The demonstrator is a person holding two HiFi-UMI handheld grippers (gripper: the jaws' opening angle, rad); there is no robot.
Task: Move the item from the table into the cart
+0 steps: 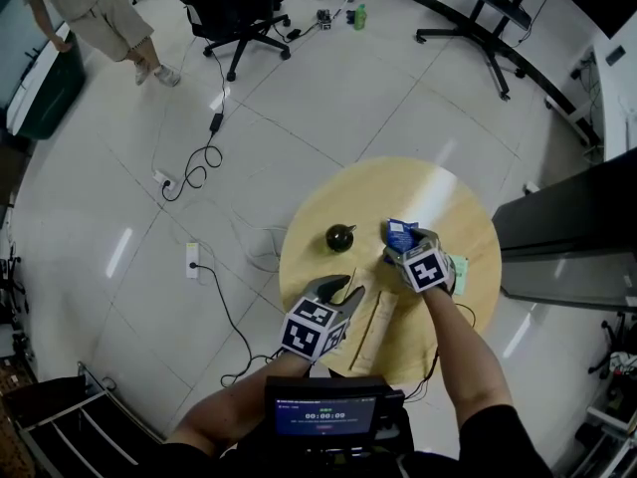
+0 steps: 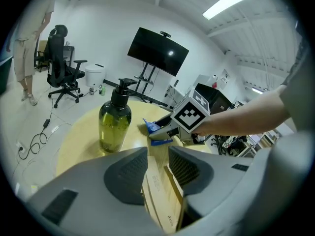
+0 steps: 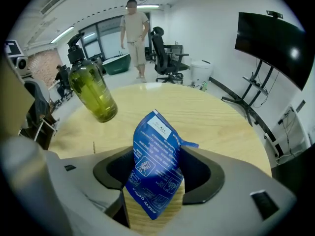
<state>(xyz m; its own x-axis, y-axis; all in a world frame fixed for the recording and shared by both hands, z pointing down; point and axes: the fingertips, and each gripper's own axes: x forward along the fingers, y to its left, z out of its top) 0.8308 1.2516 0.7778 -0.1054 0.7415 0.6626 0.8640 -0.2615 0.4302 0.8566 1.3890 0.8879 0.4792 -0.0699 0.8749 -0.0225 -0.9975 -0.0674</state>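
Note:
A blue pouch (image 1: 400,233) (image 3: 157,166) stands tilted on the round wooden table (image 1: 438,192), between the jaws of my right gripper (image 1: 403,249) (image 3: 160,175). Both jaws press its sides. The same pouch (image 2: 152,128) and right gripper (image 2: 165,132) also show in the left gripper view. A dark green pump bottle (image 1: 340,236) (image 2: 114,122) (image 3: 91,90) stands upright left of the pouch. My left gripper (image 1: 338,289) (image 2: 157,166) hovers near the table's front edge, jaws slightly apart and holding nothing, above a long flat wooden box (image 1: 375,329) (image 2: 160,195).
A dark cabinet (image 1: 567,237) stands right of the table. A metal rack (image 1: 70,426) sits at the lower left. A power strip with cables (image 1: 192,259) lies on the floor at the left. An office chair (image 1: 239,13), a person (image 1: 100,8) and a screen stand (image 1: 488,18) are farther off.

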